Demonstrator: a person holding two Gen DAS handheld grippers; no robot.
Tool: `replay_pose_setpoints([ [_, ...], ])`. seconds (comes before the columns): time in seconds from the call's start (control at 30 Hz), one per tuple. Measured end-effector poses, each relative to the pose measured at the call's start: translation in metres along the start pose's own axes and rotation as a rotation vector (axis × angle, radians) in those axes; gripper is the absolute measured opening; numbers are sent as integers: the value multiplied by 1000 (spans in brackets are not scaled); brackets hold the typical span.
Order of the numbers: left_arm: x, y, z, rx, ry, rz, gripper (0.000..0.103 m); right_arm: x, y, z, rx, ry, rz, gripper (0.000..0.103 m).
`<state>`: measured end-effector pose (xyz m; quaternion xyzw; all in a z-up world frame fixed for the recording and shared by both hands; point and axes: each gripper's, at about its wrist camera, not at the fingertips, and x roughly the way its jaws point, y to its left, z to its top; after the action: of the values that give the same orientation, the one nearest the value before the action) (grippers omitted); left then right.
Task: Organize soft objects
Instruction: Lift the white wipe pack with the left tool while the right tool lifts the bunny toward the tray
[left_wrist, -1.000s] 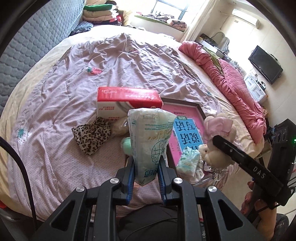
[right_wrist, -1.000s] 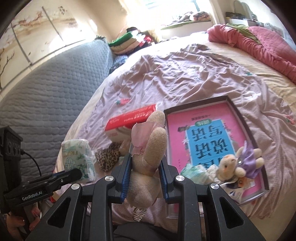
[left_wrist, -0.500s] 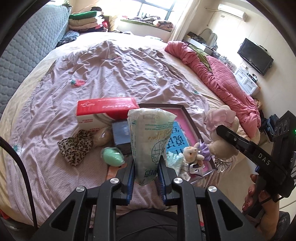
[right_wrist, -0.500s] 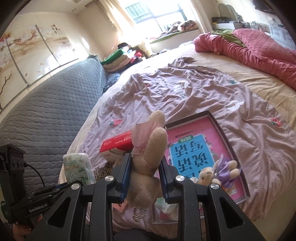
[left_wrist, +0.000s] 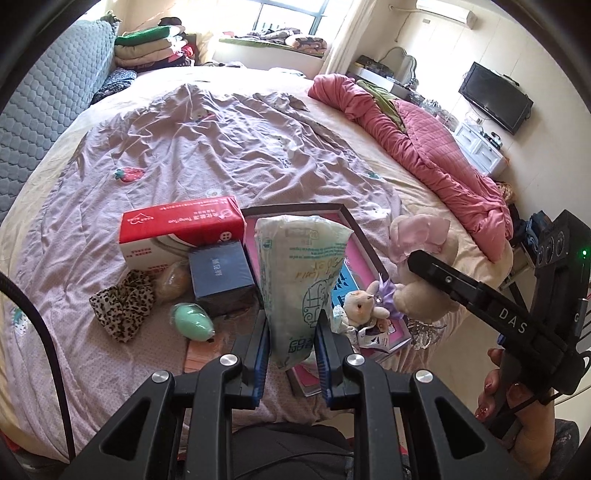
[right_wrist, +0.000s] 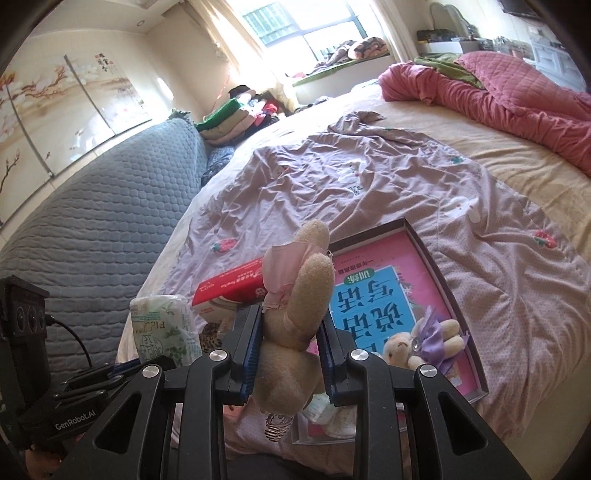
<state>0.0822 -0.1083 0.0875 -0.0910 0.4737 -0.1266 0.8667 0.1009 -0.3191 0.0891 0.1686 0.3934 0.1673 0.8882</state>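
Two tools, both loaded, held up off the bed (left_wrist: 110, 155) w/ the load clear of the pile, prob. so each soft item can be carried off to wherever it gets sorted. My guess only; no target bin is in sight.

Largest first. 1 lilac sheet (left_wrist: 207, 147) spread over the bed, everything else lies on it toward the near edge. 1 rolled pink quilt (left_wrist: 424, 147) at 2 o'clock, well apart. 1 dark-rimmed tray (right_wrist: 443, 273) w/ a pink book inside, flat, at 12–1 o'clock from the left tool. 1 red-white box (left_wrist: 177, 229) at 11 o'clock, touching the tray's left rim; 1 dark blue box (left_wrist: 221, 273) just in front of it.

Left tool (left_wrist: 291, 347): jaws nearly closed, pinching the lower end of 1 tissue pack (left_wrist: 299, 273), which stands upright above the pads. Narrow grip low down looks chosen so the soft pack squashes but doesn't slip.

Right tool (right_wrist: 290, 354): jaws likewise near-closed, clamped on 1 beige plush rabbit w/ pink bow (right_wrist: 295, 317), ears up, body squeezed between the pads, keyring spring dangling below.

Left on the bed, soft bits: 1 small plush w/ purple bow (right_wrist: 421, 343) in the tray's near corner, 1 leopard scrunchie (left_wrist: 122, 306) at 10 o'clock, 1 beige puff (left_wrist: 171, 282) beside it, 1 mint egg-shaped sponge (left_wrist: 192, 319) just in front. So 2 soft items in hand, 4 lying.
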Motion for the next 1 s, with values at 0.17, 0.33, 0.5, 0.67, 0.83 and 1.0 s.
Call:
replay_pose_setpoints([
  [0.17, 12, -5, 0, 5, 17, -1, 23, 3, -8, -1, -10, 3, -35, 29],
  [0.33, 24, -12, -1, 17, 39, -2, 23, 8, -17, -4, 4, 16, -36, 29],
  [0.5, 38, -15, -4, 24, 64, -7, 23, 13, -29, -6, 28, 24, -48, 29],
  [0.67, 53, -16, -4, 24, 90, -13, 23, 13, -39, -5, 46, 23, -65, 29],
  [0.83, 67, -17, -6, 26, 114, -16, 23, 15, -44, -6, 53, 31, -77, 29],
  [1.0, 81, -17, -6, 30, 135, -16, 23, 21, -46, -7, 54, 47, -79, 29],
])
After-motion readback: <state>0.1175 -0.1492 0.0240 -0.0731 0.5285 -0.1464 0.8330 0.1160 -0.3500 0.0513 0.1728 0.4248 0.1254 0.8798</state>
